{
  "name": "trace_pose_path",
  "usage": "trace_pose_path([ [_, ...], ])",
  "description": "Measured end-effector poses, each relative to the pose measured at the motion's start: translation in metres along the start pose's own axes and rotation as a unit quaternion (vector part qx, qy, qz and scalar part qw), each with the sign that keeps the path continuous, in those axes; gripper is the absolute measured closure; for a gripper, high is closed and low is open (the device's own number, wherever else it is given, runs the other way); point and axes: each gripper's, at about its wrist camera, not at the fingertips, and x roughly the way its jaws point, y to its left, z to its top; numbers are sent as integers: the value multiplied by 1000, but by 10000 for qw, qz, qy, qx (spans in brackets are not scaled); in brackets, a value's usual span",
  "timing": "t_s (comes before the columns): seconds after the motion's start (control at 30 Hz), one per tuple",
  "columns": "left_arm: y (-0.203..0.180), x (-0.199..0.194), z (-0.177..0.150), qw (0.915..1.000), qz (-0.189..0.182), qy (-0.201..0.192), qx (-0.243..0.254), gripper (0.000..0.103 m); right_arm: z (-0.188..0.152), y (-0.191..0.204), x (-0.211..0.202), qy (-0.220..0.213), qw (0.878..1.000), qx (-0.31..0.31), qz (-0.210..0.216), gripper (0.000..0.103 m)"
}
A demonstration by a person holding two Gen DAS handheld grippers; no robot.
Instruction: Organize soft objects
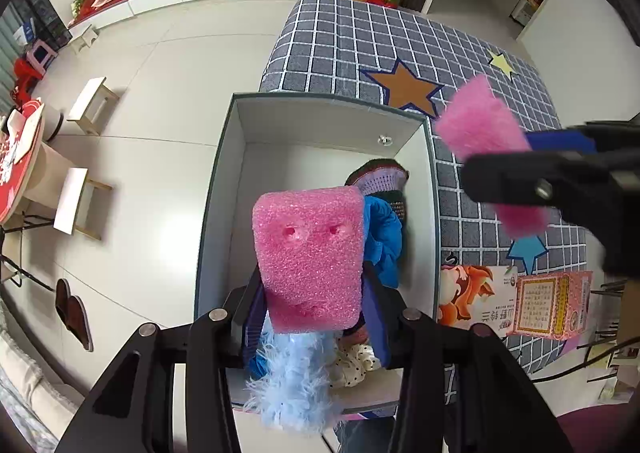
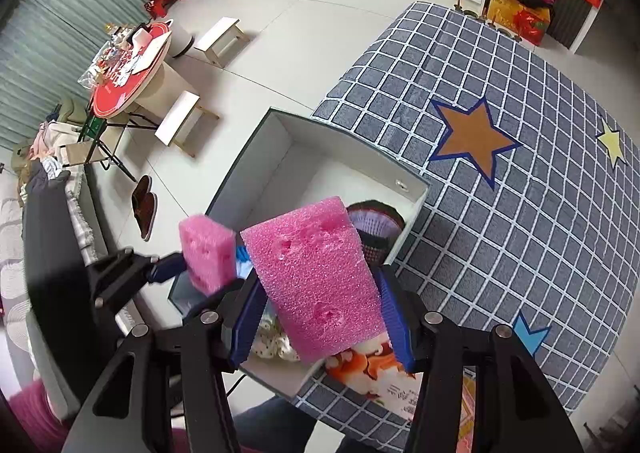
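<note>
Because both pink blocks hang over the open box, you look set to drop them in with the other soft things.

Nearest, your left gripper (image 1: 316, 317) points steeply down, its jaws pinching a pink foam block (image 1: 310, 257) by its lower end so most of the block sticks out past the blue pads. That grip keeps the foam clear of the box walls. Under it lie a pale blue fluffy piece (image 1: 292, 385) and a dotted white cloth (image 1: 356, 365), already inside.

Your right gripper (image 2: 318, 317) holds a second pink foam block (image 2: 316, 277) the same way, jaws clamped on its sides, tilted. It hangs over the near right corner of the box, partly over the printed carton (image 2: 376, 369) on the checked tabletop (image 2: 500, 253).

Further in, a blue garment (image 1: 382, 241) and a knitted piece (image 1: 380, 177) sit against the right wall of the white box (image 1: 320, 121). The left half looks free, likely the better spot.

Beyond: tiled floor, white stools (image 2: 220, 37).
</note>
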Motion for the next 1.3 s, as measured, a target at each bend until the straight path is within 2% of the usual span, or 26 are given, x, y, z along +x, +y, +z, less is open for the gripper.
trace_pose_path([
  [0.07, 0, -3, 0, 9999, -21, -98, 12, 34, 7, 0, 3, 4, 10000, 34, 52, 46],
  [0.1, 0, -4, 0, 9999, -20, -127, 22, 16, 9, 0, 3, -19, 10000, 34, 60, 45],
  [0.2, 3, -5, -3, 9993, -211, -263, -129, 11, 15, 1, 1, -59, 10000, -3, -2, 0],
  [0.33, 7, 6, -1, 9994, -155, -202, -233, 0, 12, -11, -9, -168, 9996, 233, 71, 0],
  [0.47, 3, 5, -1, 9991, -89, -333, -238, 0, 3, -14, -21, -247, 9991, 215, -279, 0],
  [0.6, 1, 8, 2, 9992, -46, -288, -285, 0, -11, -11, -27, -301, 9980, 145, -543, 0],
  [1.0, 4, -5, -2, 9989, 79, -249, -378, 0, -25, -8, -25, -247, 9977, 189, -596, 0],
  [1.17, 0, -5, -9, 9997, 120, -142, -171, 0, -30, -5, -25, -266, 9972, 181, -671, 0],
  [1.3, -6, -16, -19, 9994, 150, -157, 262, 0, -39, -1, -25, -301, 9969, 129, -720, 0],
])
